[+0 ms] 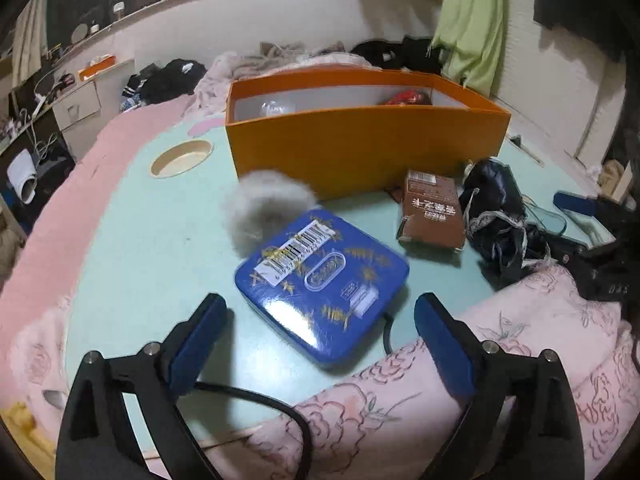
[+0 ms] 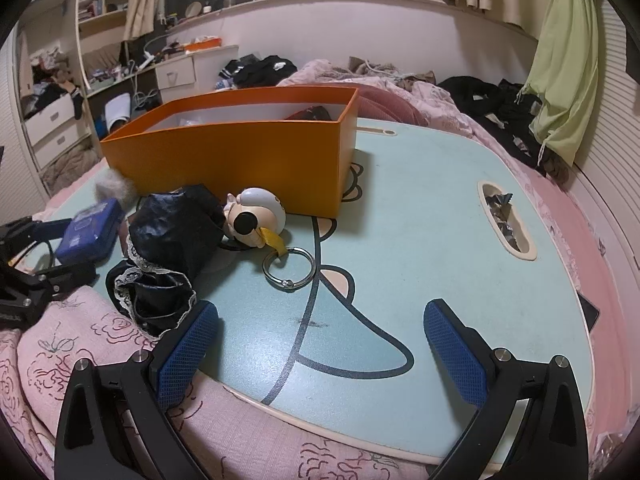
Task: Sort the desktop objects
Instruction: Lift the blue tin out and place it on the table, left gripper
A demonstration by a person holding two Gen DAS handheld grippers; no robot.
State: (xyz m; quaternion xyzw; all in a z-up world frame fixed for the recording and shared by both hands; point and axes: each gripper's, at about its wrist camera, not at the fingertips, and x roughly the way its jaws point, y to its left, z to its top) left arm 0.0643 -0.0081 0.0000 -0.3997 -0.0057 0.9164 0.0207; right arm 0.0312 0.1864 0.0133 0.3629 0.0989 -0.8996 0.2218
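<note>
Left gripper [image 1: 320, 320]: jaws wide apart, empty, aimed at the blue tin [image 1: 322, 286], which lies flat near the near edge of the desk [image 1: 160, 240] and just beyond the fingertips, not between them. Tin is label-up with a barcode sticker; its far corner is touching or overlapping a grey fluffy pom-pom [image 1: 262, 210]. Behind both stands the orange box [image 1: 360, 148], open-topped, toward the far edge; a few items already sit inside, contents not clear. Brown carton [image 1: 434, 210] lies flat just right of the tin, beside a crumpled black lace-trimmed fabric [image 1: 496, 216]. Right gripper [image 2: 320, 344]: also spread open, holding nothing, hovering over bare desk near the near edge; a white figurine [image 2: 256, 216] with yellow strap and metal ring [image 2: 290, 270] lies ahead of it, close to the box wall. Judgement: approach step for the tin, grasp not yet made. Next move calls for advancing the left jaws to straddle the tin's sides; tin looks nearly as wide as the opening, so alignment must be square. A black cable [image 1: 260, 400] under the gripper could snag.
</note>
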